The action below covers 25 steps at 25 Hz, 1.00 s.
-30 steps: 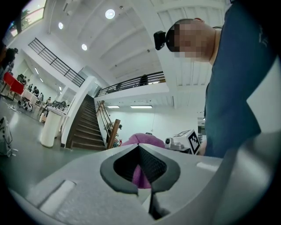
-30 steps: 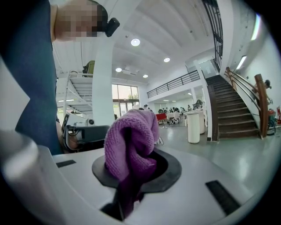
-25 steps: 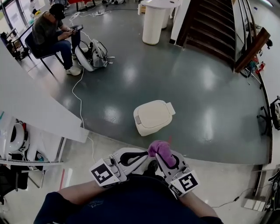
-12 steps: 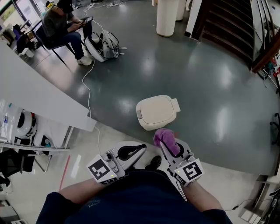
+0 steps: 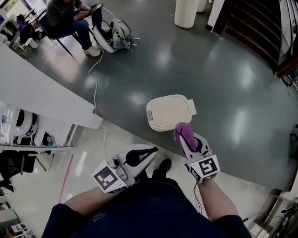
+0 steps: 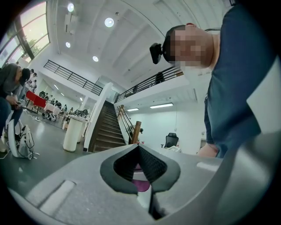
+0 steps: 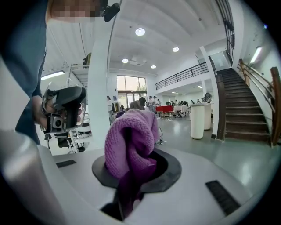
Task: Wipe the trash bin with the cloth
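Observation:
A cream trash bin (image 5: 170,111) with a flat lid stands on the dark floor, just ahead of both grippers. My right gripper (image 5: 186,136) is shut on a purple knitted cloth (image 5: 183,130), which bunches up above the jaws close to the bin's near right corner. In the right gripper view the cloth (image 7: 131,136) fills the middle and hides the right gripper's (image 7: 131,159) fingertips. My left gripper (image 5: 150,153) is lower and to the left, short of the bin, and holds nothing. In the left gripper view the left gripper (image 6: 139,148) has its jaws closed together.
A white counter (image 5: 42,97) runs along the left, with a white cable (image 5: 94,76) trailing past its end. A seated person (image 5: 70,14) and a backpack (image 5: 114,35) are far left. A white column (image 5: 188,11) and stairs (image 5: 251,28) stand beyond. My shoe (image 5: 163,166) is between the grippers.
The view has moved toward the bin, which now lies closer. My right gripper with the cloth has moved forward and right, up to the bin's near corner. The left gripper has barely shifted.

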### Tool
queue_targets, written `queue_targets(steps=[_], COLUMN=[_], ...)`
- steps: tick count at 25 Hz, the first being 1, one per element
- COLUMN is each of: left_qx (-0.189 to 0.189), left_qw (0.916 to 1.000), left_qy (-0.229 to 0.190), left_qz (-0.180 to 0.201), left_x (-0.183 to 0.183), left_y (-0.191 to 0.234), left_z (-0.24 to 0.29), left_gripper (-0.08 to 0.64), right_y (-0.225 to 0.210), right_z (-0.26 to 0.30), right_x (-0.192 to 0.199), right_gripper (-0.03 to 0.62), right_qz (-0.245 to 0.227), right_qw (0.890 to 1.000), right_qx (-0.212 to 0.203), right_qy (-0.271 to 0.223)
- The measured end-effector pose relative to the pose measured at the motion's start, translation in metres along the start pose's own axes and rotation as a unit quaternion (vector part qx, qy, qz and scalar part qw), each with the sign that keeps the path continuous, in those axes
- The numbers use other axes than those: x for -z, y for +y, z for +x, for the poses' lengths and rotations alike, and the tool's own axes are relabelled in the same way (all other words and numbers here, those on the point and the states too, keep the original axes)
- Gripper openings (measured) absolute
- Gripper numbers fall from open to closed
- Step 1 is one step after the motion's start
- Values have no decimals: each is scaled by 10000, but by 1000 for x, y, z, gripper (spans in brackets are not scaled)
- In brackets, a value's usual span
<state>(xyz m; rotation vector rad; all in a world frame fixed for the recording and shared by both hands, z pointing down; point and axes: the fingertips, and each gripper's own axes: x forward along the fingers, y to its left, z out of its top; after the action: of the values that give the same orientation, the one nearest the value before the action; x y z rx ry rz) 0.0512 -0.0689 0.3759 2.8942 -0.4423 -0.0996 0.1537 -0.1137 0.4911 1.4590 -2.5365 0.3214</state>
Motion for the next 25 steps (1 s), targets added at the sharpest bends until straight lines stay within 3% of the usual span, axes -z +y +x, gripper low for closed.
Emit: queue_targets(steps=[16,25], left_qx=[186,106], left_qw=[9994,9997], left_qy=[295,211], left_qz=[-39,-64], left_x=[34,37], left_y=[81,109], left_z=[11,23], left_gripper=[-2,-2], right_y=[-70,-139], right_z=[110,164], right_x=[58,109], right_gripper=[75,75], right_qz=[-463,-852], right_qw=[9932,9797], right_qx=[705,1005], right_qy=[805,1508])
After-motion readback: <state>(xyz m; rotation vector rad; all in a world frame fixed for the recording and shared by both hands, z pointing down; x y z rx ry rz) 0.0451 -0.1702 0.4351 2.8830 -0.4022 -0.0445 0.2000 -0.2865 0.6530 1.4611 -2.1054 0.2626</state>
